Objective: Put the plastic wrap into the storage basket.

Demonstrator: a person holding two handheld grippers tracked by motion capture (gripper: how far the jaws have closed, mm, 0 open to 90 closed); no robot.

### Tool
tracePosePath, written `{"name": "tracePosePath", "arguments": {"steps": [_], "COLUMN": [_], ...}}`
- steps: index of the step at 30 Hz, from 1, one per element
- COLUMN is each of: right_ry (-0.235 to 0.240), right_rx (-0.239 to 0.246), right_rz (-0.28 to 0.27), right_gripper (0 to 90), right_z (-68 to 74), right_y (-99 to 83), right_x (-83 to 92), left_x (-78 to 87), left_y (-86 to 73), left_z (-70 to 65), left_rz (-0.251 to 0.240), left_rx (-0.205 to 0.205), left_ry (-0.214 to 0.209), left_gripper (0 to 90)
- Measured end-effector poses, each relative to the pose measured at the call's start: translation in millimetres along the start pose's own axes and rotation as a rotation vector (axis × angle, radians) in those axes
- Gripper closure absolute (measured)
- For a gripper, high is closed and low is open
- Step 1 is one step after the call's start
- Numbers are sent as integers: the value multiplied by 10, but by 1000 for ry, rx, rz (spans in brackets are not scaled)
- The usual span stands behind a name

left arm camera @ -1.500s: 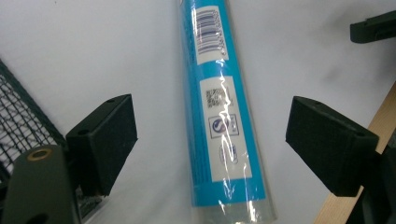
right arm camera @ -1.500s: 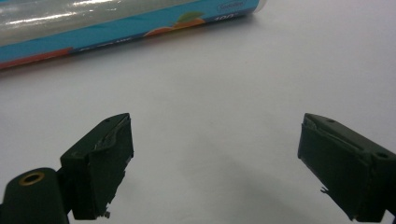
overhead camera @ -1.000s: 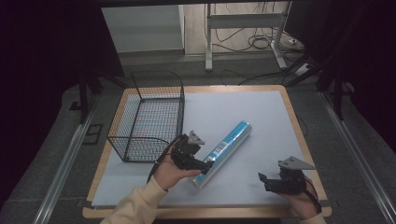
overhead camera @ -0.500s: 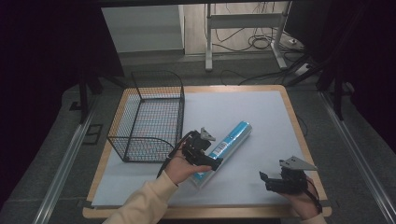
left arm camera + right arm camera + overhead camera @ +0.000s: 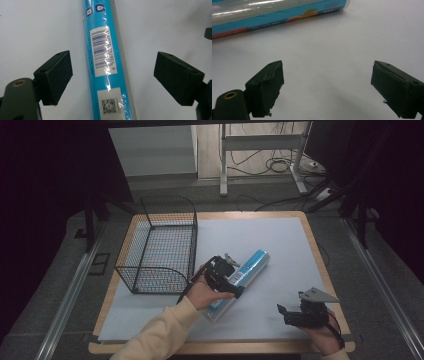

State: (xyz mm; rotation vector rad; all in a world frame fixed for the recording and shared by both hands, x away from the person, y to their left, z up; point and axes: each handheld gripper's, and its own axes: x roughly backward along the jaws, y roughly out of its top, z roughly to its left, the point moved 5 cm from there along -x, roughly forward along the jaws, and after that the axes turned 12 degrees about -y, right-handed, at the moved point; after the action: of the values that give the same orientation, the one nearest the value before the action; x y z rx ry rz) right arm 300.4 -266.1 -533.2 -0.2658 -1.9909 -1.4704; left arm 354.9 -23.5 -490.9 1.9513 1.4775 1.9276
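Note:
A long blue roll in clear wrap (image 5: 248, 267) lies slantwise on the white mat (image 5: 280, 240), with a barcode label (image 5: 102, 51) facing up. My left gripper (image 5: 231, 279) hovers right over the roll's near half, open, one jaw on each side of the roll (image 5: 107, 62) and neither touching it. My right gripper (image 5: 283, 313) stands open near the table's front right, low over the bare mat, with nothing between its jaws. The roll (image 5: 274, 11) crosses the top of the right gripper view, well ahead of those jaws.
A black wire basket (image 5: 159, 247) stands at the left of the mat, just beside the left hand. The wooden table edge (image 5: 320, 260) frames the mat. Beyond the far edge are a desk frame (image 5: 260, 155) and floor cables.
My left gripper has moved right and a little forward, from beside the roll's near end to directly above the roll, straddling it. The right gripper has stayed put.

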Motion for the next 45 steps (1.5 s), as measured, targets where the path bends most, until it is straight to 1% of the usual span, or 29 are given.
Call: {"name": "tracePosePath", "arguments": {"steps": [3,6,12,19,21,24,26,28,31,32,33,34,35,36,37,38,39,40,41,45], "right_ry": [-2,-1,-2,-2,-3,-3,-4,-5,-2,-2,-2,-2,-2,-2,-3,-3,-1,-1,-1,5], "right_rx": [0,0,-1,1,2,3,5,6,13,13,16,16,17,17,15,15,15,15,16,18], "right_rz": [1,3,3,4,5,7,7,8,13,13,14,14,13,13,14,14,14,14,14,15], "right_gripper": [114,115,114,115,115,114,115,115,115,115,115,115,115,115,115,115,115,115,115,115], "right_z": [-1,-1,-4,-4,-6,-4,-4,-6,1,1,6,6,4,4,1,1,0,0,-1,7], "right_y": [-2,-6,-7,-9,-12,-14,-15,-16,-22,-22,-24,-24,-24,-24,-25,-25,-24,-24,-24,-23], "right_x": [-1,-4,-7,-9,-10,-13,-15,-15,-18,-18,-18,-18,-16,-16,-15,-15,-22,-22,-25,-20], "left_x": [-49,-109,-201,-302,-343,-410,-456,-508,-566,-584,-615,-615,-652,-652,-668,-684,-711,-711,-726,-793], "left_y": [30,50,103,163,182,208,225,244,251,249,234,234,219,219,208,200,187,187,180,136], "left_z": [13,33,70,105,105,102,108,121,130,137,162,162,194,194,201,202,199,199,204,266], "left_rz": [8,27,33,65,59,72,81,97,117,127,149,149,161,161,177,184,203,203,218,265], "left_rx": [4,7,18,21,27,25,32,34,46,52,56,56,68,68,67,71,78,78,81,105], "left_ry": [2,-1,6,16,20,21,23,28,20,22,22,22,39,39,45,42,33,33,36,37], "left_gripper": [150,151,156,153,157,157,159,159,170,170,170,170,175,189,194,194,196,205,205,215]}}
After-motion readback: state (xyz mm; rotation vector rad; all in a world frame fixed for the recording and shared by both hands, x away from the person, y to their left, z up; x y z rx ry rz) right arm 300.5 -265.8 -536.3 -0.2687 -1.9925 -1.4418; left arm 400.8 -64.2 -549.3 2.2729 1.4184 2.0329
